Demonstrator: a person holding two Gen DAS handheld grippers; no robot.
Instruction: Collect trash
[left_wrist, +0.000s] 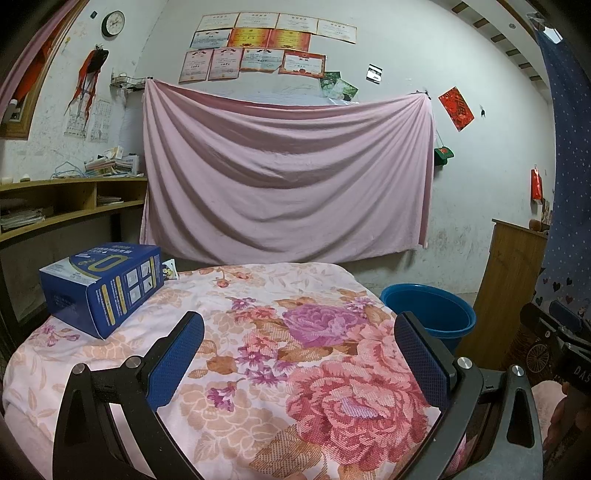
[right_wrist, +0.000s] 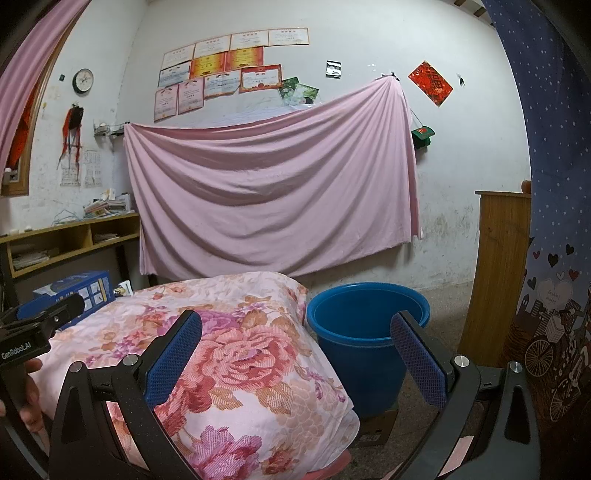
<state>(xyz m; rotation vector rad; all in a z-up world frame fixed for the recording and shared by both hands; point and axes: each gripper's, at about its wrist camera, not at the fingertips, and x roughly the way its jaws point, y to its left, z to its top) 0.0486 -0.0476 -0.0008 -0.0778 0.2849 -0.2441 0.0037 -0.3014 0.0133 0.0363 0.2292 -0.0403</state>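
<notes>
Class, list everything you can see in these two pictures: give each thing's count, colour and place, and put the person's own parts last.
Cardboard box: one, blue, far left corner of the table.
Small card: one, pale, behind the box.
Floral cloth: one, pink, covering the table.
Plastic bucket: one, blue, on the floor right of the table.
Hanging sheet: one, pink, on the wall.
Wall clock: one, dark-rimmed, upper left wall.
Certificates: many, mixed colours, above the sheet.
Wooden shelf: one, tan, left wall.
Left gripper: one, black with blue pads, open above the cloth.
Right gripper: one, same colours, open.

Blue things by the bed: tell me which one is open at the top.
The blue bucket, standing on the floor beside the bed, has an open mouth. The blue box, lying on the flowered cover at the far left, looks closed.
</notes>
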